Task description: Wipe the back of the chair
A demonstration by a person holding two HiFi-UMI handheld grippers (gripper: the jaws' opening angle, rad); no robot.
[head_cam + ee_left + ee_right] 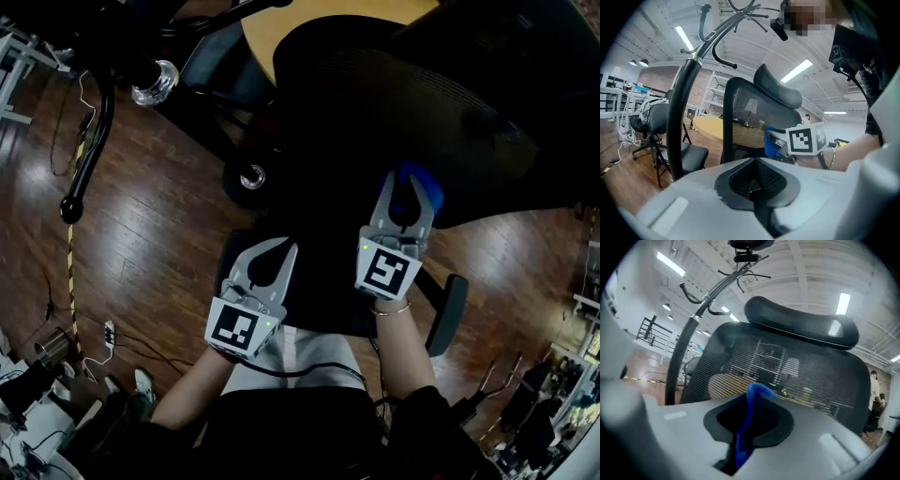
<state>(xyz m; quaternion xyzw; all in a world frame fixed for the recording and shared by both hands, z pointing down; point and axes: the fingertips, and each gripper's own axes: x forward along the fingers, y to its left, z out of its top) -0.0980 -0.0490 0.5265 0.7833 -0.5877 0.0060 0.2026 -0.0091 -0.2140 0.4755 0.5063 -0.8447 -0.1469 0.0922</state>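
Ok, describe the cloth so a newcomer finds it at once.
Find the big black mesh chair back. Just in front of it, the right gripper is shut on a folded cloth. It is the only bright blue thing among black and grey parts.

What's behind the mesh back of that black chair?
Through the mesh chair back a round yellow table shows, with pale blurred shapes beside it. What those shapes are cannot be told; the headrest hides whatever lies behind it.

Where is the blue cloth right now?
Right gripper view, centre: the blue cloth is pinched in the right gripper, facing the chair's mesh back.
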